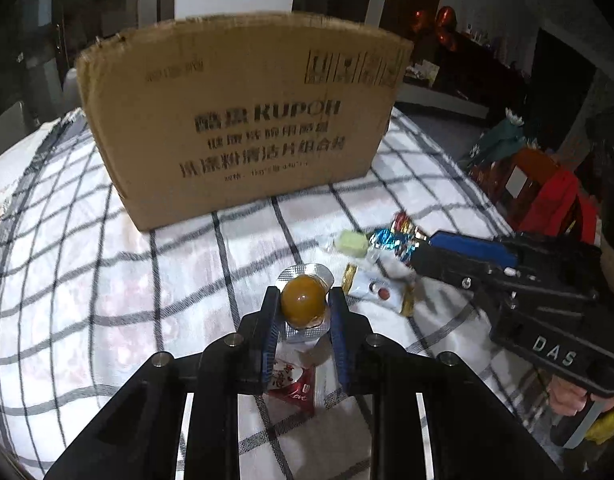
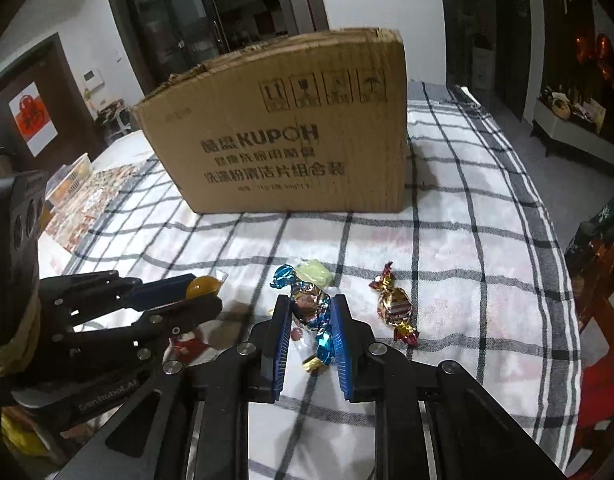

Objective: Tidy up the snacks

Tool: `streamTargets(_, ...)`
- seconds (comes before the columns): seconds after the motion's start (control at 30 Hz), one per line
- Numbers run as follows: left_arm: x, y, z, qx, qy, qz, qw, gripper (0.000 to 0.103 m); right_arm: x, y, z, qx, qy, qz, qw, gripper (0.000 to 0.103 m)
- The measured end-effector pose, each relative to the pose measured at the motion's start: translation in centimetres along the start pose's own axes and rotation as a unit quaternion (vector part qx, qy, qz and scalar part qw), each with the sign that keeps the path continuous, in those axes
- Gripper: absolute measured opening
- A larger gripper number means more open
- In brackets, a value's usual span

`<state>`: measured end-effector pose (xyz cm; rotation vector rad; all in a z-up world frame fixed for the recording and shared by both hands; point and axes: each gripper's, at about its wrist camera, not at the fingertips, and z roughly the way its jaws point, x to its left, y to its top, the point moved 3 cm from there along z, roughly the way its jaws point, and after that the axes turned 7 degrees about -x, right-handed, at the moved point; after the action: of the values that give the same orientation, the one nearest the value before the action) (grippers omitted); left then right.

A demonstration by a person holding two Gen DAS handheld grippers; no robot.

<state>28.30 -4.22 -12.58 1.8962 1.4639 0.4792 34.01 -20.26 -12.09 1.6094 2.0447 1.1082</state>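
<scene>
My left gripper [image 1: 303,304] is shut on an amber jelly cup [image 1: 303,300] with a silver foil rim, held above the checked cloth; it also shows in the right wrist view [image 2: 203,286]. My right gripper [image 2: 309,314] is shut on a blue foil-wrapped candy [image 2: 311,304]. A cardboard box [image 1: 243,120] stands upright behind the snacks, also in the right wrist view [image 2: 283,136]. A pale green candy [image 2: 313,274], a red-gold wrapped candy [image 2: 395,306], a white sachet [image 1: 377,290] and a red packet [image 1: 293,384] lie on the cloth.
The table wears a white cloth with dark checks [image 2: 447,240]. Its right edge drops to chairs and red bags [image 1: 547,196]. A plastic basket [image 2: 71,178] and a patterned mat sit at the far left.
</scene>
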Motion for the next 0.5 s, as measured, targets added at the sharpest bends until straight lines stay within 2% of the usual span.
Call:
streamTargets(0.13,0.2,1.0,-1.7,-0.029,0.010,0.000,0.9995,0.024,0.7,0.5,-1.1,-0.014,0.001,-0.002,1.000,0.022)
streamTargets(0.5,-0.1,3.3,-5.9,-0.081,0.007,0.001,0.9967,0.024,2.0,2.9,-4.5,-0.065,0.009,-0.003,0.998,0.020)
